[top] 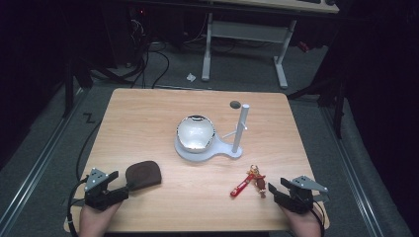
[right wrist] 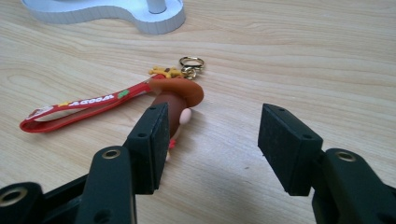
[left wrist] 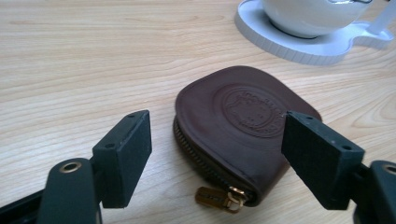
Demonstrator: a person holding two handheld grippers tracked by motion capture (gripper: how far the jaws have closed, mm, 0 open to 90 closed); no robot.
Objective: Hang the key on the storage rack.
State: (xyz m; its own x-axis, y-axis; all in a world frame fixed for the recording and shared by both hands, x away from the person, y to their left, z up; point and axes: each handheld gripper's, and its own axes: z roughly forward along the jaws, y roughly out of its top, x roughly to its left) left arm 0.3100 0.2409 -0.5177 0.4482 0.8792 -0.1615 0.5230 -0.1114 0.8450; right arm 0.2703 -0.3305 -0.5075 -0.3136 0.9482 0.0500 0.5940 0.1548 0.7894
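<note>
One brown leather coin pouch [left wrist: 243, 135], zipped shut, lies near the table's [top: 148, 123] front left corner, just ahead of the left gripper [top: 121, 182], whose jaws stand wide and empty to either side of it. One keychain [top: 256, 178], a small figure with a red strap, lies near the front right corner, just beside the right gripper [top: 273, 190], also wide and holding nothing. At the table's middle sit one white stand [top: 236, 148] with an upright post and one shiny bowl [top: 195, 132] on its base. This looks like the start; a likely next move is closing on the pouch or figure, perhaps to hang or drop it at the stand
</note>
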